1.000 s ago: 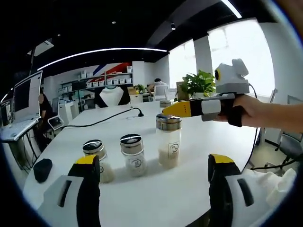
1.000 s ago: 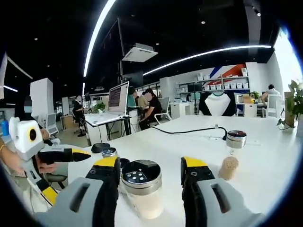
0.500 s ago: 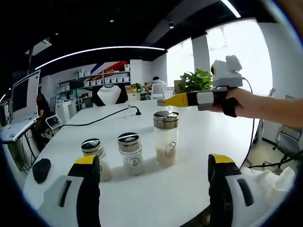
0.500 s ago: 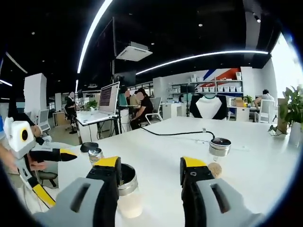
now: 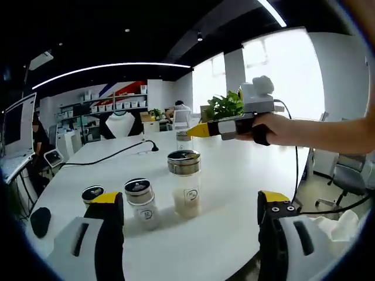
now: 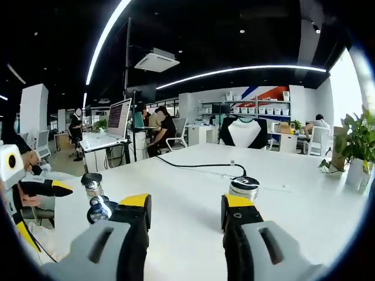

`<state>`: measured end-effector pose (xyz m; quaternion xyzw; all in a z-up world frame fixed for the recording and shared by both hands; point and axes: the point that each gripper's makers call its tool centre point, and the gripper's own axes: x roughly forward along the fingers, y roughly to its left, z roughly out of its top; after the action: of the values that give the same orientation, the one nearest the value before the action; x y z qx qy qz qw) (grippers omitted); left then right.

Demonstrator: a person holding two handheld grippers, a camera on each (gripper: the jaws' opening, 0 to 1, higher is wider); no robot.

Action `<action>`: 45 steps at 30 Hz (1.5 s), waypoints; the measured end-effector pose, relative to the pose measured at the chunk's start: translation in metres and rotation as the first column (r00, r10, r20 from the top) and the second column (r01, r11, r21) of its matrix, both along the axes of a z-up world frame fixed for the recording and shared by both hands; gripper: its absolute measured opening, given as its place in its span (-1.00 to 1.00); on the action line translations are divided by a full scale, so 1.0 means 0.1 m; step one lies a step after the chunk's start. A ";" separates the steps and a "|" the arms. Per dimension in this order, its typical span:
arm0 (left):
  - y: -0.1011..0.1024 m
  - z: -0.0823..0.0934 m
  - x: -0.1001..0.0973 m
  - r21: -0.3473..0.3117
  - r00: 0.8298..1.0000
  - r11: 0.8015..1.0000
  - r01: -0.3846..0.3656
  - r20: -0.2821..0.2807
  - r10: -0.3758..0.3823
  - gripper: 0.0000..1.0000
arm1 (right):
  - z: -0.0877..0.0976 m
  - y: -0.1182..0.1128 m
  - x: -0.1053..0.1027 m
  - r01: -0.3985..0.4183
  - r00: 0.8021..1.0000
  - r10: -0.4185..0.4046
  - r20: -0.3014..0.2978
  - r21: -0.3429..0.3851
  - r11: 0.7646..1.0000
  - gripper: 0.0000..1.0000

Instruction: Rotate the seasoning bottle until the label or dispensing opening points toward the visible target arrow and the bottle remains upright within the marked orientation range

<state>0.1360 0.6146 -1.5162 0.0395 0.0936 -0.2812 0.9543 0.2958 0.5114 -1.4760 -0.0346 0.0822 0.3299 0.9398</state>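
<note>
On the round white surface (image 5: 234, 193) three glass seasoning bottles stand upright in a row. The tallest, a clear glass seasoning bottle with a silver cap and pale powder filling its lower half (image 5: 184, 184), stands between the two jaws of the left hand-held gripper (image 5: 190, 208) in that view but beyond their tips, with nothing touching it. A small round mark shows on its front; the dispensing holes cannot be made out.

Just beside it stands a shorter glass jar with a dark-topped metal lid (image 5: 140, 202), and past that a small jar with a black lid (image 5: 92, 194), partly hidden by the near jaw. A black cable (image 5: 111, 157) runs across the surface behind them, and a green potted plant (image 5: 221, 106) stands at the far edge.

The left hand-held gripper is released — its yellow-tipped jaws spread wide, holding nothing.

The right hand-held gripper (image 6: 184, 213) is likewise spread and empty; in the left gripper view it hangs in the air above and behind the tall bottle, held in a person's hand (image 5: 275, 127).

In the right gripper view a silver-capped jar (image 6: 243, 188) stands farther out on the surface, apart from the row.
</note>
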 end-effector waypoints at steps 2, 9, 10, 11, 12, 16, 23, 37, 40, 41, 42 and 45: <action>-0.01 0.00 0.00 -0.001 1.000 1.000 0.006 -0.001 -0.006 1.00 | 0.00 -0.06 0.10 0.015 1.000 -0.015 0.003 -0.014 1.000 -0.07; -0.07 0.03 -0.01 -0.005 0.999 0.999 0.034 0.002 -0.034 1.00 | 0.02 -0.23 0.39 0.054 0.999 -0.055 -0.002 -0.042 0.998 -0.08; -0.08 0.03 -0.01 -0.007 0.999 0.999 0.036 0.003 -0.036 1.00 | 0.02 -0.27 0.44 0.075 0.997 -0.075 -0.001 -0.035 0.997 -0.08; -0.09 0.04 -0.01 -0.010 0.999 0.999 0.037 0.002 -0.037 1.00 | 0.04 -0.30 0.49 0.101 0.995 -0.101 0.003 -0.019 0.995 -0.09; -0.10 0.03 -0.01 -0.011 0.999 0.999 0.039 0.000 -0.039 1.00 | 0.04 -0.31 0.51 0.106 0.994 -0.106 0.003 -0.014 0.994 -0.09; -0.16 0.04 0.00 -0.001 0.999 0.999 0.053 -0.001 -0.053 1.00 | 0.02 -0.36 0.65 0.148 0.989 -0.148 -0.007 0.005 0.989 -0.09; -0.20 0.04 0.01 0.015 0.997 0.997 0.077 -0.015 -0.076 1.00 | -0.03 -0.34 0.83 0.167 0.986 -0.167 -0.014 0.018 0.986 -0.08; -0.12 -0.01 0.02 0.024 0.996 0.997 0.075 -0.040 -0.074 0.98 | -0.33 -0.35 1.05 0.190 0.978 -0.192 -0.076 -0.036 0.981 -0.09; -0.10 -0.02 0.03 0.026 0.996 0.997 0.074 -0.048 -0.072 0.98 | -0.34 -0.33 1.07 0.191 0.978 -0.193 -0.080 -0.034 0.981 -0.11; -0.10 -0.03 0.03 0.027 0.996 0.997 0.073 -0.052 -0.072 0.98 | -0.35 -0.33 1.08 0.194 0.977 -0.196 -0.084 -0.031 0.980 -0.12; -0.10 -0.03 0.03 0.021 0.996 0.997 0.072 -0.057 -0.071 0.98 | -0.35 -0.33 1.09 0.202 0.975 -0.204 -0.092 -0.023 0.979 -0.14; -0.09 -0.04 0.04 0.022 0.995 0.997 0.076 -0.067 -0.074 0.98 | -0.39 -0.31 1.10 0.202 0.974 -0.203 -0.100 -0.029 0.979 -0.17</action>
<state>0.1397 0.6058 -1.5207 0.0453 0.1269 -0.3167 0.9389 0.4055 0.4808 -1.5153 -0.0178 0.1363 0.2329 0.9627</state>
